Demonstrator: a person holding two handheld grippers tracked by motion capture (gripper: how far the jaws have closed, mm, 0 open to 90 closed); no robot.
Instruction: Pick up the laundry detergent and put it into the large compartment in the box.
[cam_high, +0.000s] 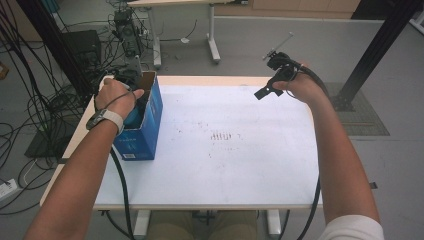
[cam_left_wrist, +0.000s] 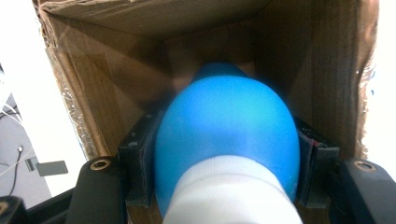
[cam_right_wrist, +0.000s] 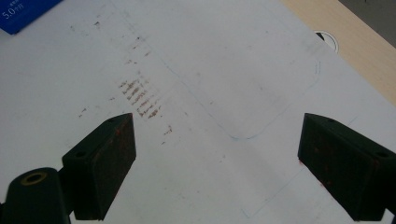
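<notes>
High view: left gripper (cam_high: 134, 97) sunk into open blue carton (cam_high: 150, 125) at table's (cam_high: 225, 170) far left; right gripper (cam_high: 272, 82) raised above far right edge.
Left gripper view: jaws clamp blue-and-white object (cam_left_wrist: 226, 135) inside cardboard interior.
Right gripper view: jaws spread wide, nothing between them, over stained white sheet (cam_right_wrist: 210, 93).

White table sheet (cam_high: 240, 165) with brown smudges (cam_high: 222, 136), floor cables (cam_high: 30, 107)
</notes>
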